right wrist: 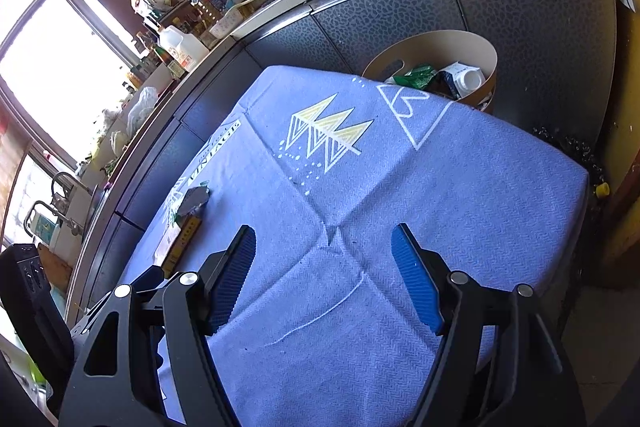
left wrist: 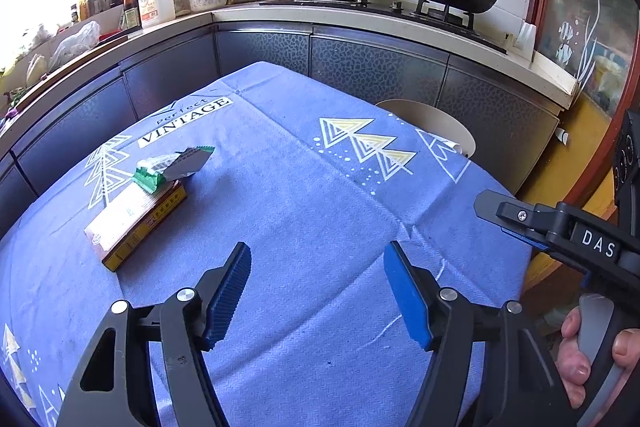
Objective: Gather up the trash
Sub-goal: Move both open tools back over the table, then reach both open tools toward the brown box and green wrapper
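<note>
both tools are empty and spread wide: my left gripper (left wrist: pixel 317 291) hangs over the near part of the table, and my right gripper (right wrist: pixel 324 277) does the same off to its side, with nothing between the fingers of either.

2 pieces of trash are left on the blue tablecloth (left wrist: pixel 320 211). a flat box (left wrist: pixel 134 225) lies toward the left, and a green and silver wrapper (left wrist: pixel 170 167) rests on its far end, touching it. the wrapper looks light, thin and crinkly – i judge it will crumple in a pinch and may slide, so i would take it at the raised silver flap that sticks up. the box looks like stiff card, light, probably empty; i would close across its narrow width near a short end, since it lies flat on the cloth.

the bin (right wrist: pixel 436 55) stands just beyond the far right corner of the table, already holding a carton (right wrist: pixel 462 79) and a green packet (right wrist: pixel 416 75).

the cloth is soft and creased in the middle, so a low approach could snag it. behind runs a kitchen counter (left wrist: pixel 360 23) with 2 pans on a stove, bottles on the left, and bright windows.
</note>
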{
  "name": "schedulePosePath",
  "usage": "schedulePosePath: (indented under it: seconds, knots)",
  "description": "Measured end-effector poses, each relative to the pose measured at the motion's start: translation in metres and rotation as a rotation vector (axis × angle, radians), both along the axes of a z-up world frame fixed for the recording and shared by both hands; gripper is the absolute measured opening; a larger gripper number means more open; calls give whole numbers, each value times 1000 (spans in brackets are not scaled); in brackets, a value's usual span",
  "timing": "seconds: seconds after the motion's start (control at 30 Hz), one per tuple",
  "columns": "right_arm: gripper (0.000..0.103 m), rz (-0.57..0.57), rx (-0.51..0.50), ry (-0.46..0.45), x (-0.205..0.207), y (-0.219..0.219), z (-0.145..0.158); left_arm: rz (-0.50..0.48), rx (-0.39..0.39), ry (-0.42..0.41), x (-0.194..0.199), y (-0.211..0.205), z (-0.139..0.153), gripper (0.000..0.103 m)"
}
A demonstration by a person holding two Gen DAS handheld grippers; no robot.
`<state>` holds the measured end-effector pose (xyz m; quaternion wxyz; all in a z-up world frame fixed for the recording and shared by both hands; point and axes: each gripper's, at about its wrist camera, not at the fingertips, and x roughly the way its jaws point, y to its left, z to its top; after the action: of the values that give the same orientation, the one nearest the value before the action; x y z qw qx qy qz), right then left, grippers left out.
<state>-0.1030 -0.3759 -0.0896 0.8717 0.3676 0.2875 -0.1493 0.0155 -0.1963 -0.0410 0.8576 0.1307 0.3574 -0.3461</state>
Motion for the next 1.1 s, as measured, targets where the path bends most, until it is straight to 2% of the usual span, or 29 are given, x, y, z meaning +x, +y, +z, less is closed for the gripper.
schedulePosePath:
  seconds: [0.3, 0.73, 1.1]
  knots:
    - [70, 78, -14, 43, 29, 19, -8, 81, 10, 23, 25, 33, -12, 69]
    - [70, 220, -67, 88, 83, 62, -15, 306, 10, 13, 86, 110, -15, 70]
    - [70, 307, -122, 99, 110, 94, -14, 406, 11, 33, 110, 147, -20, 74]
